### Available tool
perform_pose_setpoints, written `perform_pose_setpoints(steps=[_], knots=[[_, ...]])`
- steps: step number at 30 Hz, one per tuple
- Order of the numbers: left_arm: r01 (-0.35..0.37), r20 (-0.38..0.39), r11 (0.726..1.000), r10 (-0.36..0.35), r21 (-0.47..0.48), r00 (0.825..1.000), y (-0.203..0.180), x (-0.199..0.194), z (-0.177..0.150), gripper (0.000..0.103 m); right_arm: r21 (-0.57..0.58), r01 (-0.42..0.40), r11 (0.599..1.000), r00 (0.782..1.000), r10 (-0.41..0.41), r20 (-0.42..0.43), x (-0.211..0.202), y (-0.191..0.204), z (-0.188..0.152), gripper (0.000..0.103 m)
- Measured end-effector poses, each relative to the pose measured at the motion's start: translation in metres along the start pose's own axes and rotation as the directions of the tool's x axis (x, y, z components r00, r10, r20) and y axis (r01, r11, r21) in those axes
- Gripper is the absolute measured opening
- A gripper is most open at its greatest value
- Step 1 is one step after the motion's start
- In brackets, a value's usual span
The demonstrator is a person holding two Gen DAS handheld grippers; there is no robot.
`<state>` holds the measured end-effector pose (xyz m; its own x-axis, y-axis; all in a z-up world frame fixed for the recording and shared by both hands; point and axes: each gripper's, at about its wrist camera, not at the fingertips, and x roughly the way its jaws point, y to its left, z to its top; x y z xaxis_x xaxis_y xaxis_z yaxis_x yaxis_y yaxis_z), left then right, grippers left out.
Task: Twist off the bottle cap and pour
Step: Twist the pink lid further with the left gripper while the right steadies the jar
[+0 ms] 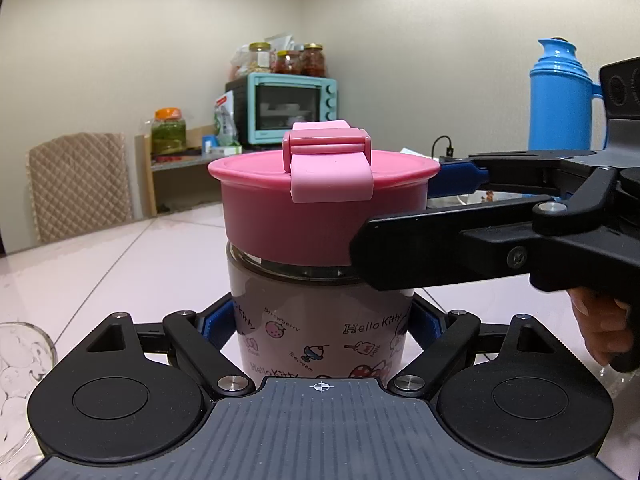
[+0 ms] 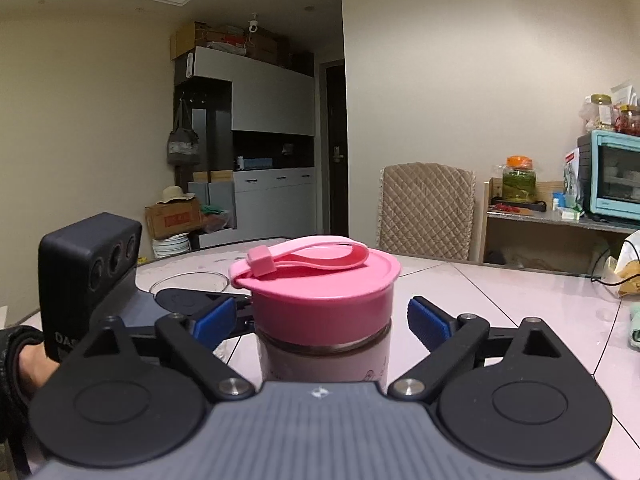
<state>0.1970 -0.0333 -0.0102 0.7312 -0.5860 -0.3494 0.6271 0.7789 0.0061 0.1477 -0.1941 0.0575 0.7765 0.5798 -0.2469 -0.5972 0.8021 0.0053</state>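
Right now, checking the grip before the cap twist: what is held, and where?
Left hand-held gripper clamps the Hello Kitty bottle by its body; right hand-held gripper straddles the pink cap, open.

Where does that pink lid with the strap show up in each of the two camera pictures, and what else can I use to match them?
Left wrist view: the pink lid sits at the picture's centre, on the Hello Kitty bottle, strap clasp facing the camera.
Right wrist view: the pink lid is at lower centre, between the right gripper's blue pads, which stand clear of it.
Shared landmark: the teal toaster oven, upper centre in the left wrist view, far right in the other.
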Motion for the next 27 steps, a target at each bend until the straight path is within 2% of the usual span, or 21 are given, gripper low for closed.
perform_pose_setpoints(steps=[14, 25, 27], knots=[[-0.001, 0.000, 1.000, 0.001, 0.000, 1.000, -0.001, -0.001, -0.001, 0.090, 0.014, 0.151, 0.988, 0.988, -0.151, -0.001, 0.013, 0.015, -0.008, 0.094], [-0.001, 0.000, 1.000, 0.001, -0.001, 1.000, -0.001, 0.000, 0.000, 0.090, 0.041, 0.179, 0.983, 0.984, -0.179, 0.001, 0.023, 0.022, -0.008, 0.093], [-0.001, 0.000, 1.000, 0.001, 0.000, 1.000, -0.001, 0.000, 0.000, 0.090, 0.043, 0.182, 0.982, 0.983, -0.182, -0.001, 0.024, 0.022, -0.007, 0.088]])
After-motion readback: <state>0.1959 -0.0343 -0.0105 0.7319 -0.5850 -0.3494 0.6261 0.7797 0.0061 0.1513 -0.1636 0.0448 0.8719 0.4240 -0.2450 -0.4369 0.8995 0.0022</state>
